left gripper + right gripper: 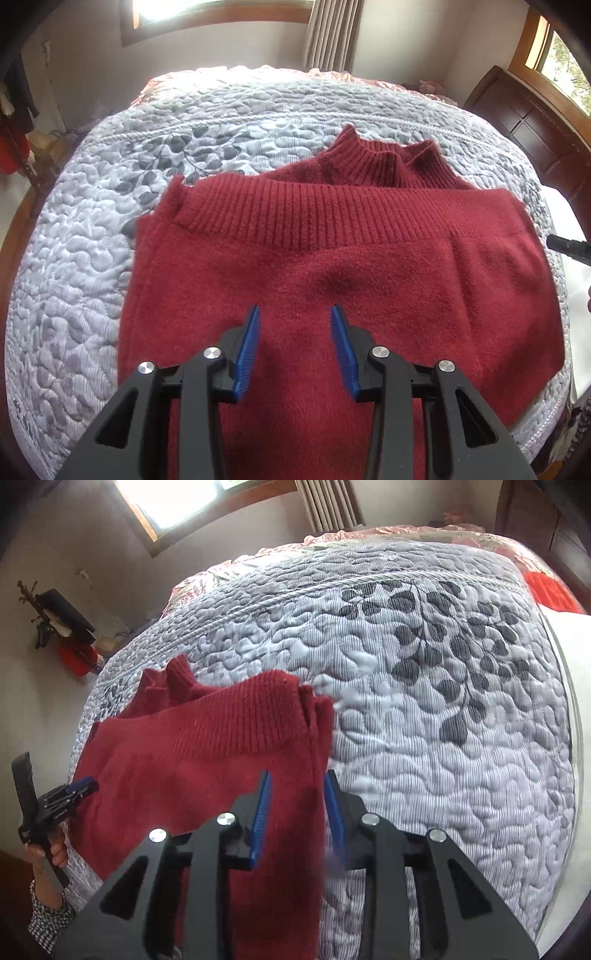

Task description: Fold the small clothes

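Left wrist view: a dark red sweater [332, 266] lies folded on a bed's grey quilt [92, 258], ribbed hem turned up toward its collar. Left tongs [295, 314] hover above it, jaws apart, empty. Right tongs [297, 779] straddle the sweater's right edge, also parted.

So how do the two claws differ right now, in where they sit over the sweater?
The left claw hangs over the middle of the red sweater; the right claw straddles the sweater's right edge, with quilt beyond its outer finger. The left claw gapes slightly wider than the right. Both are open and hold nothing.
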Motion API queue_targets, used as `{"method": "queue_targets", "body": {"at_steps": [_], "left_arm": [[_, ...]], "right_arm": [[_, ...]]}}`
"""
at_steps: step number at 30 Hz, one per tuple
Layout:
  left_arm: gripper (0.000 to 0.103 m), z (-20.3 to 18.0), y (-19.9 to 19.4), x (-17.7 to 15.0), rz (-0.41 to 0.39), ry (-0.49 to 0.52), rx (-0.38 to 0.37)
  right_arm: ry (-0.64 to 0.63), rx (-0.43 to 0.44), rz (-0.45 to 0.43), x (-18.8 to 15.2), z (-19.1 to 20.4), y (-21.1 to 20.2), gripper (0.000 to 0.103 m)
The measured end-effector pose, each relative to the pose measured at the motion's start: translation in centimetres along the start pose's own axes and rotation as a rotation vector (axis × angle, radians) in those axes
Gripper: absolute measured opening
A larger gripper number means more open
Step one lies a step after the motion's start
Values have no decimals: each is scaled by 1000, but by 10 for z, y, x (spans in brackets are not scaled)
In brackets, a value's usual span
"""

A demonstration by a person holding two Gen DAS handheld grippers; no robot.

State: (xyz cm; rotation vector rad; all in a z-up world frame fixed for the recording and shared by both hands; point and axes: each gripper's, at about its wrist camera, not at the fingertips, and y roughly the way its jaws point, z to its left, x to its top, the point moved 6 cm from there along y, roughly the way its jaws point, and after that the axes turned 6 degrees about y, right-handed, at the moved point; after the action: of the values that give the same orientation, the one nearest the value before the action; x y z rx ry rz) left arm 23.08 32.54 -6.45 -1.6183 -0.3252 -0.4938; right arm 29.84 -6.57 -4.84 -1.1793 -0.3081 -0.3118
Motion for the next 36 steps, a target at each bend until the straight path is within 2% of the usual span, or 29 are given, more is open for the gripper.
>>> {"method": "queue_targets", "body": {"at_steps": [3, 4, 6, 13, 17, 18, 21, 24, 28, 31, 36], "left_arm": [[41, -3, -18, -13, -18, -18, -25], [42, -4, -22, -17, -24, -23, -24], [44, -6, -27, -25, -28, -29, -18], [49, -14, -22, -43, -21, -33, 30], [49, -9, -14, -49, -18, -33, 29], [49, -9, -12, -50, -17, -26, 26], [49, -5, -4, -50, 2, -31, 2], [49, 0, -1, -51, 16, -62, -27], [49, 0, -1, -51, 16, -62, -37], [49, 0, 2, -51, 17, -52, -28], [50, -1, 9, -50, 18, -28, -10]], "right_arm": [[-11, 39, 44, -31, 0, -14, 34], [-17, 46, 64, -41, 1, -16, 45], [-34, 44, 87, -59, 2, -17, 50], [-31, 51, 161, -92, -3, 7, 50], [35, 122, 174, -97, -11, 22, 51], [52, 145, 169, -97, -13, 23, 49], [110, 237, 181, -100, -15, 27, 28], [97, 218, 165, -100, -11, 17, 20], [23, 179, 107, -95, 4, -8, 18], [38, 114, 153, -100, -1, 9, 18], [75, 109, 166, -104, -9, 21, 18]]}}
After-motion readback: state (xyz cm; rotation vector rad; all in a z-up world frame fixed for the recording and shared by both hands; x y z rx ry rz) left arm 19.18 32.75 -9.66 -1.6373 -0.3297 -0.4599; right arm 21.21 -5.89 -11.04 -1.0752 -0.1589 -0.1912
